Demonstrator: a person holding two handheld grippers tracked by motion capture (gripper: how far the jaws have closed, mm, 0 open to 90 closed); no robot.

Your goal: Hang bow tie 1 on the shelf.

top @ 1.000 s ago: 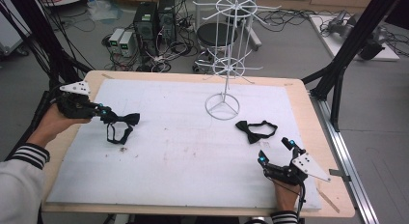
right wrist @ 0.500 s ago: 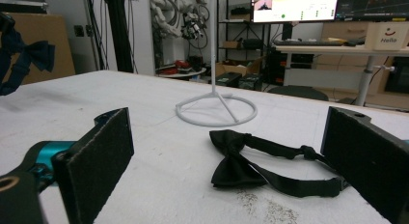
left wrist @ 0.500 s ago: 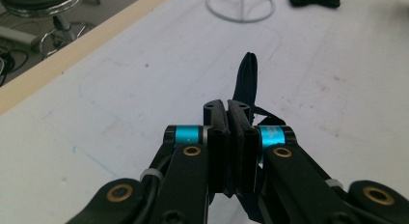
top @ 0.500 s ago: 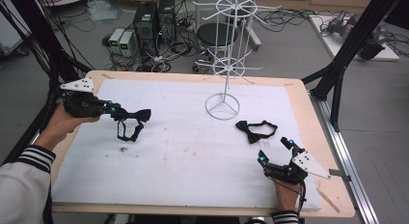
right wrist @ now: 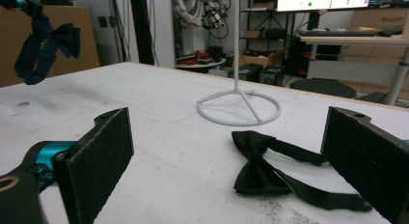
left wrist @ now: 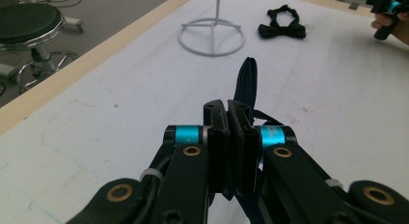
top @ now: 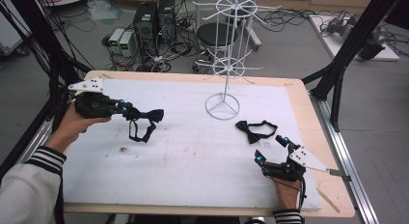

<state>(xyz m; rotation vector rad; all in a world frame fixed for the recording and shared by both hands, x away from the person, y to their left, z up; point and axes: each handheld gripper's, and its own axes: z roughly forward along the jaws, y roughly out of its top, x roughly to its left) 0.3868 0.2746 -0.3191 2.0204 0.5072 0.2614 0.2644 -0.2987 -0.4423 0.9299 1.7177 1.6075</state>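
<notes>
Grips a dark blue bow tie point(top: 153, 115) in the left gripper point(top: 126, 109), jaws pressed together on a pinch of fabric, strap loop dangling just clear of the left side of the table point(top: 299, 96). Rests the right gripper point(top: 270, 148) low at the near right edge, jaws spread wide and holding nothing, just short of a second, black bow tie point(top: 254, 131) lying flat near the base of the white wire rack point(top: 225, 64).

Probably heading for a rack hook, with plenty to slip up on. Could lose the blue tie on a quick swing, with so little cloth pinched. Could snag the dangling loop on a lower hook and tip the light rack, or drag the strap across the base ring. Might miss the hook altogether, given a loop folded rather than open. On the right, could shove the black tie along the table instead of catching it, if closed too high.
</notes>
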